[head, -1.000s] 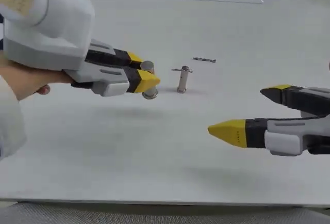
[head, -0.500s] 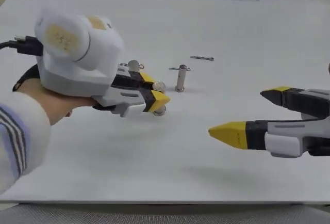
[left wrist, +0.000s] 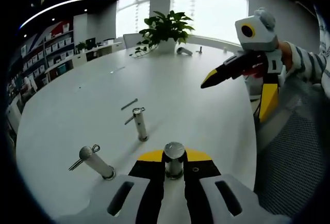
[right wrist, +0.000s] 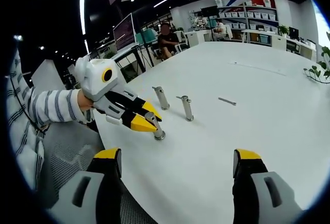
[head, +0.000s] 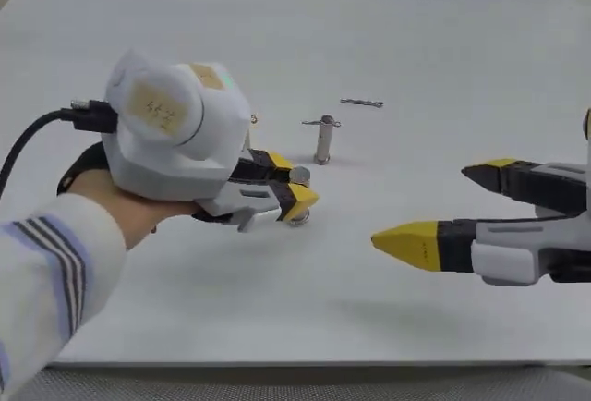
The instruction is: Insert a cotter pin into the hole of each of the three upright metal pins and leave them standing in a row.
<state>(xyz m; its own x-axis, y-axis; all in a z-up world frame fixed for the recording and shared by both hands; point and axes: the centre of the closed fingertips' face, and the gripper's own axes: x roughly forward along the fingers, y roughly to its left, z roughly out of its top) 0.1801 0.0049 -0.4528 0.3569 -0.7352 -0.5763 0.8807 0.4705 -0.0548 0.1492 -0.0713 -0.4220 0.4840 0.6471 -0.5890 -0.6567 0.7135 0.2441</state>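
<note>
Since the left gripper has drawn the bare pin, clamped upright between its fingers, nearer the wide-open, empty right gripper, the loose cotter pin beyond both tips likely comes next.

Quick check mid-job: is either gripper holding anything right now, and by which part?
The left gripper is shut on a metal pin, clamped on its shaft just below the round head. The right gripper is open and holds nothing.
</note>
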